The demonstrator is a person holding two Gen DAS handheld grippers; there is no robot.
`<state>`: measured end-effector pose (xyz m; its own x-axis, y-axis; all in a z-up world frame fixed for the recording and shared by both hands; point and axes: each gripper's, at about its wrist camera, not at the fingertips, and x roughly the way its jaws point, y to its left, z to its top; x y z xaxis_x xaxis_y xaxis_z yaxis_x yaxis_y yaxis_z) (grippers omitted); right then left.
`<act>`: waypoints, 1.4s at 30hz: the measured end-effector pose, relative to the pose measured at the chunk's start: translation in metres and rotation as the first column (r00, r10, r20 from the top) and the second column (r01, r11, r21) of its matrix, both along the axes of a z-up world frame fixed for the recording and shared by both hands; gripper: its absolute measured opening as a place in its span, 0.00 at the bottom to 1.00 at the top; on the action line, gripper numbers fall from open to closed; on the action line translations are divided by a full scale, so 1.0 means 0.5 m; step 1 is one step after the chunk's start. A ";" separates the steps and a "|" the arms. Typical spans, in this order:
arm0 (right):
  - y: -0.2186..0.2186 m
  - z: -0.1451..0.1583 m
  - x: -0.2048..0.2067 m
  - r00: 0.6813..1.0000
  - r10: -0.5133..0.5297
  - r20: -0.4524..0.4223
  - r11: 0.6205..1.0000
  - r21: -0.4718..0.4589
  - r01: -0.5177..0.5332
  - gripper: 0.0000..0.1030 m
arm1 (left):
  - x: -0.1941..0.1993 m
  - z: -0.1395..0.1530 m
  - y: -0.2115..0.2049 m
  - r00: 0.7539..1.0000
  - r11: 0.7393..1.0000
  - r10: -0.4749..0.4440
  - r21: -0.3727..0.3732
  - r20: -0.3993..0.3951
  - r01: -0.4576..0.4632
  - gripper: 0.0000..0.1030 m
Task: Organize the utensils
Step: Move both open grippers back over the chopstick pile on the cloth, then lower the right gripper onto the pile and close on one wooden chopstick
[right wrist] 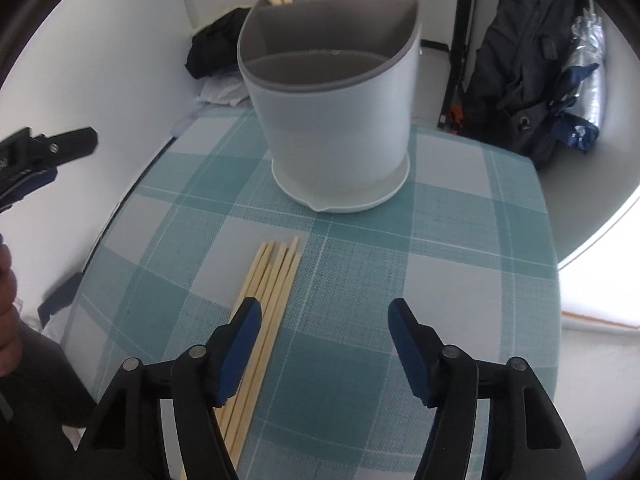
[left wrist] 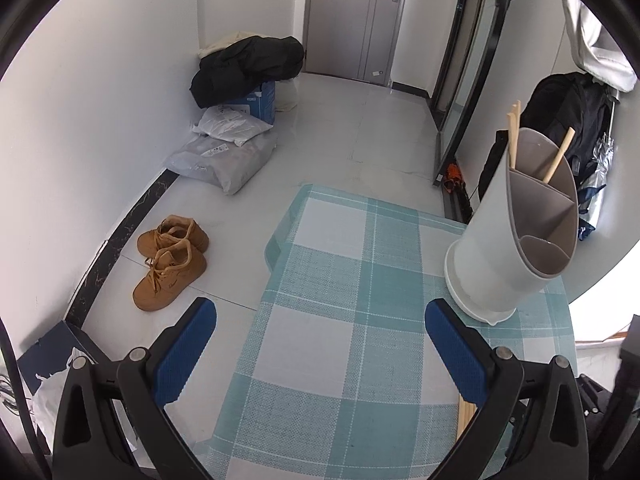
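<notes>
Low in the right wrist view, my right tongs [right wrist: 324, 344] hang spread over the checked worktop [right wrist: 460, 264], nothing between them, their left finger [right wrist: 240, 344] lying over the bundle of loose chopsticks [right wrist: 268, 288] at lower centre. Toward the top of that view stands the grey utensil holder [right wrist: 332, 120], with chopsticks already standing in its rear compartments. Over in the other camera, my left tongs [left wrist: 320, 344] are spread wide and empty above the cloth, the holder off at the right of the frame. My step, as I judge it, is to lift a stick from the bundle. To do it well I would shift the tongs left until one stick sits squarely between the pads, come down near its middle, and close gently; whether the sticks overlap under my finger I cannot quite tell.
</notes>
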<state>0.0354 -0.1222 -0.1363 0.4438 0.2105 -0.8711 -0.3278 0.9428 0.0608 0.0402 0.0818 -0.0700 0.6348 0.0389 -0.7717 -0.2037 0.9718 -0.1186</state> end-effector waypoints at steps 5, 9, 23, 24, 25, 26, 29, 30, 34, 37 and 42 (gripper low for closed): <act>0.021 -0.022 0.011 0.998 -0.003 -0.059 0.999 -0.044 0.000 0.45 | 0.003 -0.004 0.016 1.000 1.000 0.009 -0.024 -0.008 -0.009 0.99; 0.032 -0.024 0.003 0.998 0.002 -0.071 0.998 -0.063 -0.006 0.42 | 0.006 -0.008 0.031 1.000 0.999 0.015 -0.045 -0.020 -0.016 0.99; 0.084 -0.023 0.007 0.993 0.054 -0.101 0.985 -0.157 -0.070 0.32 | 0.006 -0.024 0.061 0.994 0.996 0.060 -0.059 -0.090 -0.066 0.99; 0.085 -0.023 0.008 0.993 0.055 -0.102 0.985 -0.159 -0.071 0.30 | 0.005 -0.025 0.064 0.994 0.995 0.068 -0.062 -0.091 -0.074 0.99; 0.088 -0.024 0.007 0.993 0.058 -0.101 0.983 -0.166 -0.075 0.29 | 0.005 -0.025 0.067 0.993 0.995 0.072 -0.066 -0.090 -0.078 0.99; 0.087 -0.024 0.008 0.993 0.063 -0.103 0.982 -0.169 -0.080 0.27 | 0.005 -0.027 0.071 0.993 0.994 0.077 -0.068 -0.093 -0.084 0.99; 0.082 -0.030 0.004 0.989 0.078 -0.128 0.984 -0.149 -0.097 0.20 | 0.004 -0.032 0.076 0.991 0.993 0.083 -0.079 -0.106 -0.092 0.99; 0.081 -0.032 0.000 0.988 0.080 -0.134 0.982 -0.159 -0.101 0.19 | 0.003 -0.033 0.077 0.991 0.992 0.084 -0.082 -0.106 -0.093 0.99; 0.072 -0.027 -0.018 0.985 0.101 -0.143 0.978 -0.166 -0.125 0.11 | -0.001 -0.031 0.083 0.990 0.991 0.090 -0.088 -0.107 -0.099 0.99; 0.067 -0.025 -0.035 0.979 0.136 -0.150 0.972 -0.172 -0.161 0.09 | -0.002 -0.030 0.086 0.990 0.990 0.091 -0.094 -0.108 -0.101 0.99; 0.065 -0.023 -0.033 0.978 0.148 -0.150 0.971 -0.163 -0.172 0.10 | -0.003 -0.031 0.088 0.990 0.990 0.090 -0.099 -0.112 -0.101 0.99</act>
<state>0.0188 -0.0899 -0.1480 0.2919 0.1085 -0.9503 -0.4753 0.8786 -0.0457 0.0389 0.1258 -0.0855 0.5452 0.0112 -0.8382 -0.3118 0.9309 -0.1904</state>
